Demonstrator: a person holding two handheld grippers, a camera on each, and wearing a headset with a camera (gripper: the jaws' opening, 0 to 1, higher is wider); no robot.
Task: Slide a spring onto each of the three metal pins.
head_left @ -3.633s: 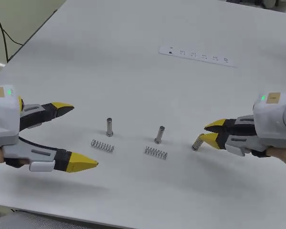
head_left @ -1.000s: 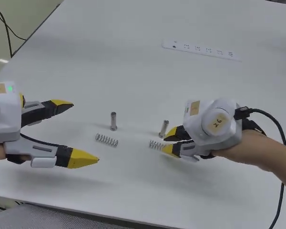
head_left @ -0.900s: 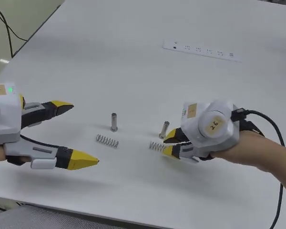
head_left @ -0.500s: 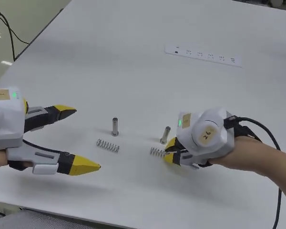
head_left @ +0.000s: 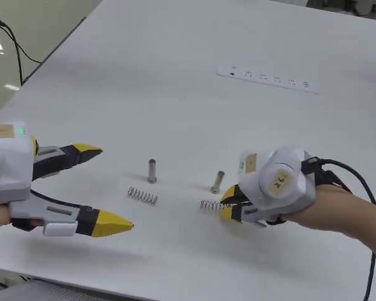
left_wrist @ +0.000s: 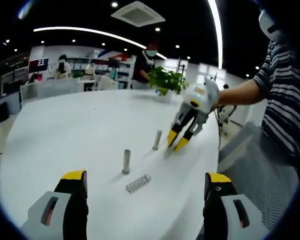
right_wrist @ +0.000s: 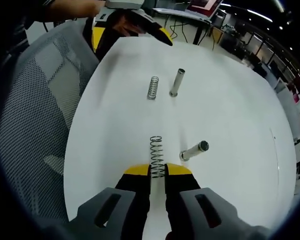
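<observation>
Two bare metal pins stand upright on the white table, one at the left (head_left: pixel 152 170) and one in the middle (head_left: pixel 218 182). A loose spring (head_left: pixel 142 195) lies in front of the left pin. My right gripper (head_left: pixel 229 204) is shut on the near end of a second spring (head_left: pixel 210 205), which lies flat in front of the middle pin. In the right gripper view this spring (right_wrist: pixel 156 152) runs out from between the jaws of the right gripper (right_wrist: pixel 158 171), beside the pin (right_wrist: pixel 194 150). My left gripper (head_left: pixel 106 186) hovers open, left of the loose spring (left_wrist: pixel 138 183).
A white power strip (head_left: pixel 267 78) lies at the back of the table. The table's front edge runs close below both grippers. A mesh chair (right_wrist: pixel 45 100) stands beside the table. A black cable (head_left: pixel 357 188) trails from the right gripper.
My right gripper has come in from the right side to the middle spring and closed on its end. The left gripper has stayed open in place. The head camera shifted slightly.
</observation>
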